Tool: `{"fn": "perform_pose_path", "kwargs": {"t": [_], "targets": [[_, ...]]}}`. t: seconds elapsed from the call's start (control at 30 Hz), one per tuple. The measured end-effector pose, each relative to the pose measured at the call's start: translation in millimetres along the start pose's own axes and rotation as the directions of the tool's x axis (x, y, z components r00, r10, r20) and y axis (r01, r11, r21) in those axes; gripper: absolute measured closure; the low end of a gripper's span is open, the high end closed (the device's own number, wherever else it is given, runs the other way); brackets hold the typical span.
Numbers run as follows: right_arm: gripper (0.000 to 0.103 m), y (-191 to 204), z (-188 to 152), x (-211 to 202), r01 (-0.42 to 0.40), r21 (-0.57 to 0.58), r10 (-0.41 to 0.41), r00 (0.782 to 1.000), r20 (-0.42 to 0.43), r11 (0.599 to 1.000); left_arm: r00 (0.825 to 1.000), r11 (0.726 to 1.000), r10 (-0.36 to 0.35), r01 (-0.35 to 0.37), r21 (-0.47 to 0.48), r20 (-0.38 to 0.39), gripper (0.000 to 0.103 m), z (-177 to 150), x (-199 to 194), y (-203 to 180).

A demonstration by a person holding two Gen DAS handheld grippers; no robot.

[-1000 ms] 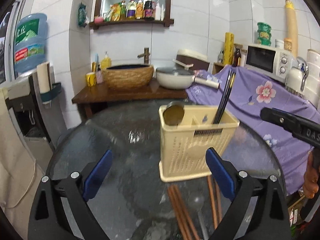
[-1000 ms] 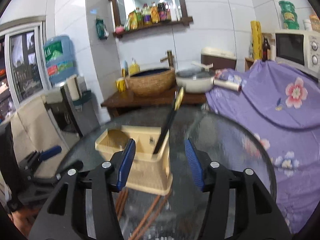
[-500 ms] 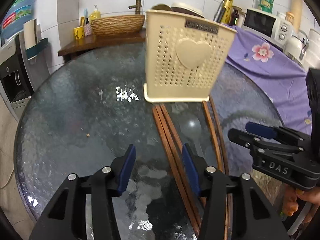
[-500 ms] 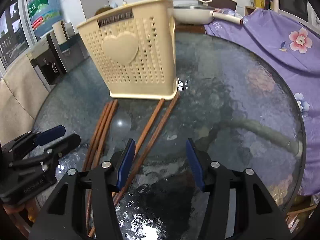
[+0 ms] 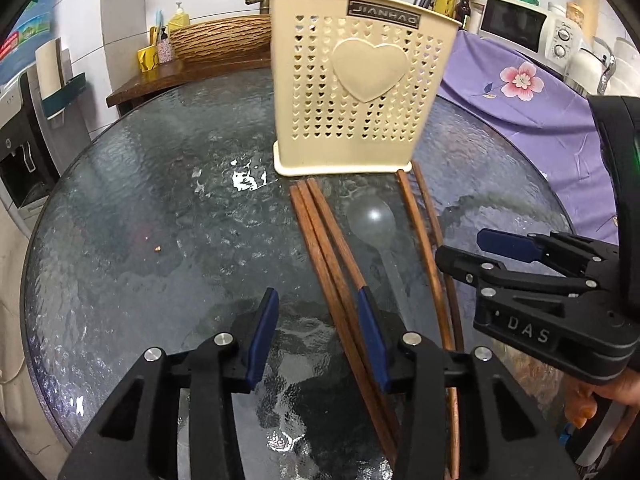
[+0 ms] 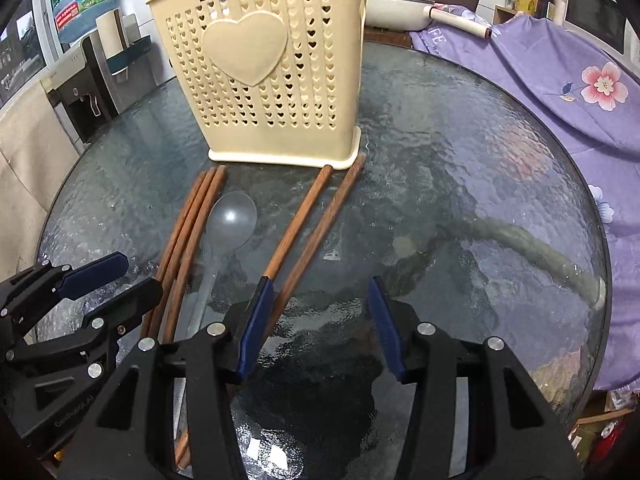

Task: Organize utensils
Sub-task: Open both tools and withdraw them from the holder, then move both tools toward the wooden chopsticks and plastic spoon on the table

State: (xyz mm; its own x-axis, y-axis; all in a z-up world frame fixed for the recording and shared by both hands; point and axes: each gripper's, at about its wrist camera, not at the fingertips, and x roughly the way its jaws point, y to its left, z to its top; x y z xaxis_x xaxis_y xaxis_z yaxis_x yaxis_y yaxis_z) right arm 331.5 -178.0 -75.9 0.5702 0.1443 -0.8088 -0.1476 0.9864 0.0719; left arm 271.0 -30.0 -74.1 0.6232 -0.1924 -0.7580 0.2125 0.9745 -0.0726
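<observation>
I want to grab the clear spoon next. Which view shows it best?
The right wrist view: the clear spoon lies unobstructed, bowl and most of its handle visible between the brown chopsticks. In the left wrist view its bowl shows, but glare washes out the handle.

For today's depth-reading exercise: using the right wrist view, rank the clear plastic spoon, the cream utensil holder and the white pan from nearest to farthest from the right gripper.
1. Clear plastic spoon: on the glass table, ahead-left of the right gripper.
2. Cream utensil holder: upright behind the spoon.
3. White pan: beyond the table, top of view.
</observation>
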Motion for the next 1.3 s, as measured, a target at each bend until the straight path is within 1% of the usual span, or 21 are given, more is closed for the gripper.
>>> {"fn": "perform_pose_path", "kwargs": {"t": [0.07,0.27,0.37,0.43,0.5,0.63,0.7,0.77,0.83,0.97,1.03,1.23,1.3], "targets": [[0.053,0,0,0,0.003,-0.006,-0.003,1.000,-0.003,1.000,1.000,1.000,-0.003,0.003,-0.014,-0.005,0.063,-1,1,4],[0.053,-5,4,2,0.012,-0.012,-0.013,1.000,-0.015,1.000,1.000,1.000,-0.008,0.008,-0.012,-0.019,0.064,-2,3,5],[0.055,-7,5,3,0.035,-0.021,-0.035,0.999,-0.020,0.999,1.000,1.000,0.006,-0.006,-0.005,-0.025,0.064,2,6,4],[0.055,-11,5,3,0.035,-0.018,-0.035,0.999,-0.021,0.999,0.999,1.000,0.009,-0.009,-0.008,-0.032,0.064,4,8,4],[0.057,-16,7,3,0.044,-0.016,-0.044,0.999,-0.027,0.999,0.999,1.000,0.023,-0.022,0.002,-0.036,0.064,7,11,5],[0.058,-28,11,6,0.065,-0.004,-0.065,0.997,-0.033,0.998,0.998,0.999,0.049,-0.049,0.012,-0.046,0.064,13,15,9],[0.060,-34,14,7,0.066,0.009,-0.066,0.997,-0.034,0.998,0.998,0.999,0.045,-0.045,0.001,-0.050,0.064,15,16,13],[0.061,-38,18,9,0.064,0.023,-0.063,0.997,-0.039,0.998,0.998,0.999,0.019,-0.020,-0.024,-0.053,0.064,20,17,16],[0.061,-43,25,13,0.062,0.044,-0.060,0.997,-0.040,0.997,0.999,0.999,0.014,-0.016,-0.038,-0.046,0.064,25,18,17],[0.063,-50,40,23,0.082,0.068,-0.080,0.996,-0.039,0.994,0.999,0.998,0.021,-0.024,-0.060,-0.044,0.064,40,27,17],[0.065,-50,47,28,0.077,0.084,-0.074,0.996,-0.041,0.993,0.998,0.997,0.033,-0.035,-0.062,-0.046,0.064,46,33,15],[0.066,-49,65,42,0.095,0.105,-0.091,0.995,-0.037,0.990,0.998,0.996,0.038,-0.042,-0.077,-0.049,0.065,55,45,12],[0.069,-50,72,47,0.102,0.113,-0.098,0.995,-0.034,0.988,0.998,0.996,0.042,-0.046,-0.077,-0.048,0.066,58,47,12]]}}
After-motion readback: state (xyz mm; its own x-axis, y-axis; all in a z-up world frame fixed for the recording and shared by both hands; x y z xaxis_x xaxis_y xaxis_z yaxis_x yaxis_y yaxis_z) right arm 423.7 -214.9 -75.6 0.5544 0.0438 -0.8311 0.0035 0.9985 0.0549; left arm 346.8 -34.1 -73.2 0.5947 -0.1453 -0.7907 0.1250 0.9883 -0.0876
